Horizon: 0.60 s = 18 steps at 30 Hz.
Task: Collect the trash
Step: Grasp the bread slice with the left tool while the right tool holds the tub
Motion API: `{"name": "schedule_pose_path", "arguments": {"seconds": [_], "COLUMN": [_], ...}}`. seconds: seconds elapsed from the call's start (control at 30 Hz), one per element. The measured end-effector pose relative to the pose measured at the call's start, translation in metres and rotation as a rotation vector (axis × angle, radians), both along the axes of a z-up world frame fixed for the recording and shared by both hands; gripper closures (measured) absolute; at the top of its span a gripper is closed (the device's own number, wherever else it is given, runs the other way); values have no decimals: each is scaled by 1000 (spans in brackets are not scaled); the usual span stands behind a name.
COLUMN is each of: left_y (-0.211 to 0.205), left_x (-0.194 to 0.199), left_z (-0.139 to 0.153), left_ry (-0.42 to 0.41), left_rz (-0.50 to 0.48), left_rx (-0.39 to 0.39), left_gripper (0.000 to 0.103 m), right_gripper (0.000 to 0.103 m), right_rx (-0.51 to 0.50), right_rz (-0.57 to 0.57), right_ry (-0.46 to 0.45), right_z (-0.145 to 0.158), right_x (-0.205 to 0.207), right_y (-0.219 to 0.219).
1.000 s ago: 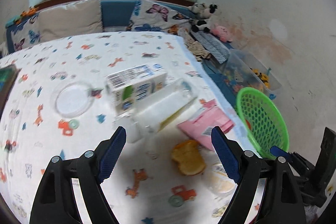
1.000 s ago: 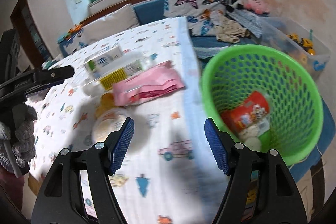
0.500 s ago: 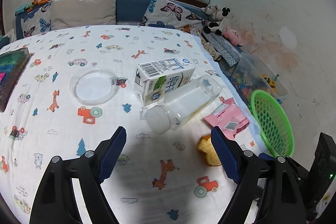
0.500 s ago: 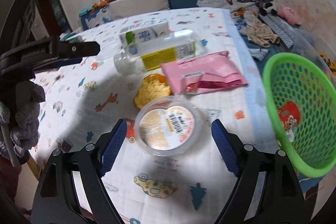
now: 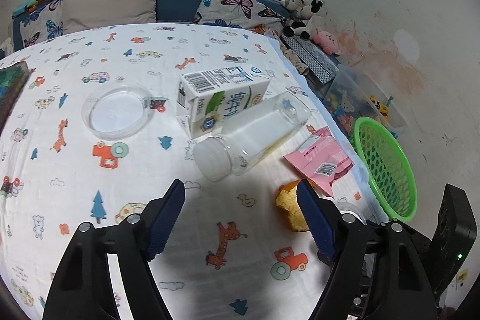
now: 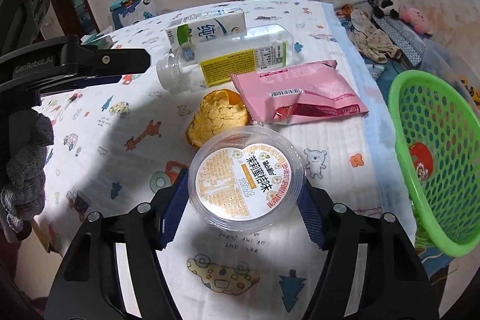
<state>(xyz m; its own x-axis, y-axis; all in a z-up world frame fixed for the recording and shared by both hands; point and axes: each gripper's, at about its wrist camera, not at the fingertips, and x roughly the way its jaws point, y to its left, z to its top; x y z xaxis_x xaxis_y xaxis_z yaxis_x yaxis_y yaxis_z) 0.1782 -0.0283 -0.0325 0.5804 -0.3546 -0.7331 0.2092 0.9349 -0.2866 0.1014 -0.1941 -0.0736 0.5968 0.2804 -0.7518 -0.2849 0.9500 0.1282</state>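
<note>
A room with a window, a blue bench with butterfly cushions and soft toys holds a table (image 5: 75, 170) covered in a cloth printed with cartoon animals and cars. Near the table's right edge the trash lies in a cluster: a milk carton (image 5: 219, 101) on its side, touching a clear plastic bottle (image 5: 252, 137) that also lies flat, then a pink wrapper (image 6: 300, 92) just beside the bottle, and an orange peel (image 6: 219, 116) touching the wrapper's corner. A round clear lid (image 5: 117, 113) sits apart, toward the middle of the cloth. A green basket (image 6: 435, 158) stands just off the right edge, with a red packet (image 6: 423, 161) inside it. The right gripper (image 6: 244, 200) is closing around a clear plastic cup (image 6: 246, 182) with a printed foil top, near the front right corner; its blue pads sit against the cup's two sides. The left gripper (image 5: 240, 218) hovers over bare cloth near the front edge, its jaws apart and narrowing with nothing between them, the peel just outside its right finger. A gloved hand (image 6: 27, 170) holds it.
</note>
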Motion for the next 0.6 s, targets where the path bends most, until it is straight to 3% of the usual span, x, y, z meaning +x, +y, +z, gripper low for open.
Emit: {"name": "schedule_pose_path", "arguments": {"seconds": [0.47,0.6], "left_y": [-39,-50], "left_x": [28,21], "left_z": [-18,-24], "left_ry": [79,82], "left_rz": [-63,-99], "left_rx": [-77,-38], "left_gripper": [37,37], "right_gripper": [36,36], "right_rx": [48,51], "right_rz": [-81,-111], "right_ry": [-54,-69], "right_z": [20,25], "right_x": [-19,-25], "right_y": [-37,-52]}}
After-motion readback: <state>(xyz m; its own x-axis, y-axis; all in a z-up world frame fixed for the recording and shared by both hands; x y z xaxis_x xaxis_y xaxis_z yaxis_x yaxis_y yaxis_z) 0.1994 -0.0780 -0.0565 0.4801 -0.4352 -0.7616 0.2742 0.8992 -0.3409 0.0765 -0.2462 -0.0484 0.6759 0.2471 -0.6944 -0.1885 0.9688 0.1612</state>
